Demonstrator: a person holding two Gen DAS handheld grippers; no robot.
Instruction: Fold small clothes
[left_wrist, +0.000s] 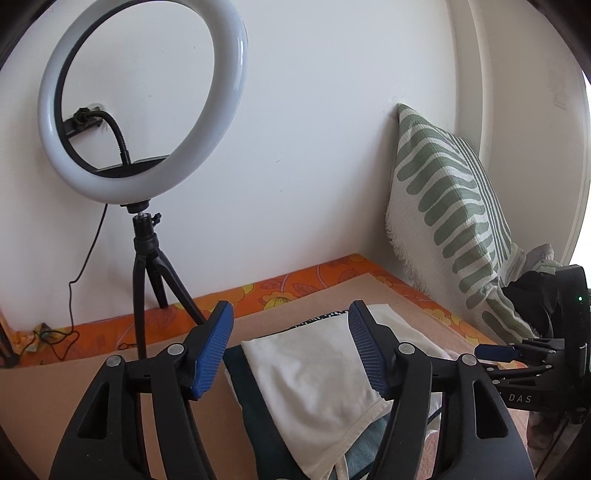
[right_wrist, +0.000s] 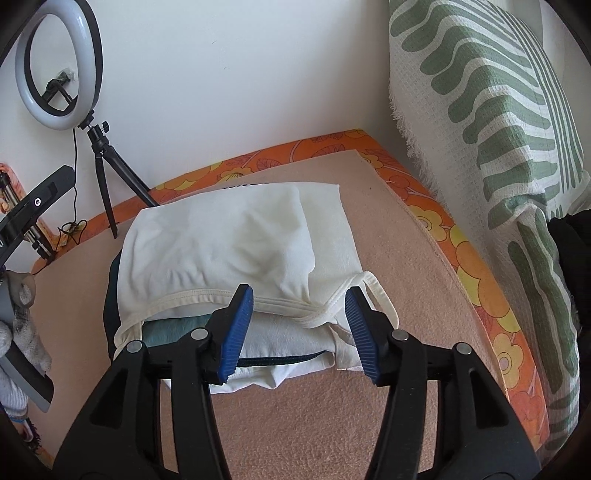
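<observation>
A folded cream top (right_wrist: 221, 251) with a stitched hem and thin straps lies on top of a small stack of folded clothes (right_wrist: 280, 350) on a beige mat (right_wrist: 332, 424); teal and white layers show beneath. It also shows in the left wrist view (left_wrist: 310, 373). My right gripper (right_wrist: 299, 332) is open and empty, hovering just before the stack's near edge. My left gripper (left_wrist: 291, 350) is open and empty, above the stack's left side. The right gripper's body (left_wrist: 535, 354) shows at the right of the left wrist view.
A ring light on a black tripod (left_wrist: 147, 258) stands at the back left by the white wall, its cable trailing on the orange floral sheet (right_wrist: 480, 266). A green-and-white striped pillow (right_wrist: 517, 147) leans on the wall at the right. Dark clothing (left_wrist: 532, 291) lies beside it.
</observation>
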